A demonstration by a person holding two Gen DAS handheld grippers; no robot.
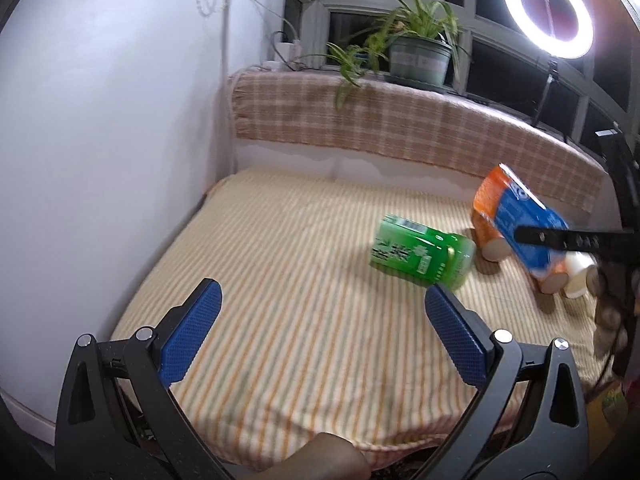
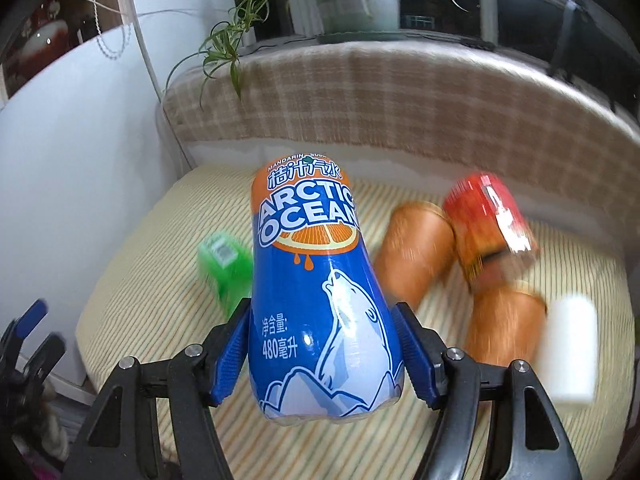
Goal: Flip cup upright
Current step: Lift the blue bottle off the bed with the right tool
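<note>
My right gripper [image 2: 324, 312] is shut on a blue and orange Arctic Ocean cup [image 2: 316, 280] and holds it tilted above the striped cloth; the cup also shows in the left wrist view [image 1: 516, 216], with a black finger across it. A green cup [image 1: 422, 254] lies on its side on the cloth, just beyond the right pad of my left gripper [image 1: 322, 298], which is open and empty. The green cup shows blurred in the right wrist view [image 2: 224, 260].
Orange-brown cups [image 2: 416, 248] lie on their sides with a red cup [image 2: 492, 224] and a white cup [image 2: 568, 352] at the right. A white wall [image 1: 100, 140] stands at the left. A plaid-covered ledge [image 1: 400, 120] with a potted plant [image 1: 420, 56] and a ring light [image 1: 548, 12] lies behind.
</note>
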